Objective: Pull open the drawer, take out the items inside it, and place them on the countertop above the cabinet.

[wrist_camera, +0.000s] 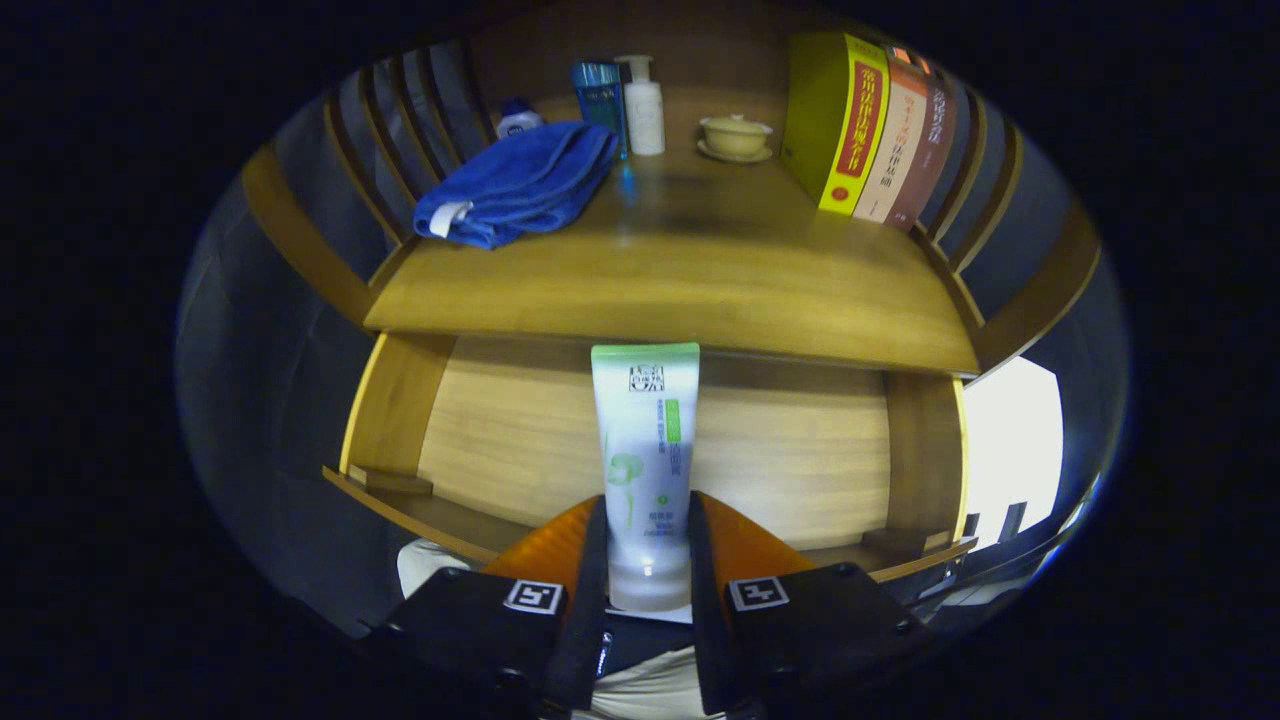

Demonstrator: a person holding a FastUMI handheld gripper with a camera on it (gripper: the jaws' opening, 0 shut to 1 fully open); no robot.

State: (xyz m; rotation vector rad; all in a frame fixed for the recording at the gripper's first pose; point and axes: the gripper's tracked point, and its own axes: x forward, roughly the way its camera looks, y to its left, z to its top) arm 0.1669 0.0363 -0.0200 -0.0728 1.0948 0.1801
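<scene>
Currently: gripper (648,545) clamps the tube (645,450) between both fingers.
The tube stands over the open drawer (500,430), below the countertop (680,270); its cap end is hidden.

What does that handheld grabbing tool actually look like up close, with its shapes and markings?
The two-finger gripper has two flat, upright fingers rising side by side from chunky black angular blocks. Behind each finger sits a wedge-shaped orange part. Each black block carries a small square black-and-white marker tag on a white sticker, one beside each finger. No cables are visible.
</scene>
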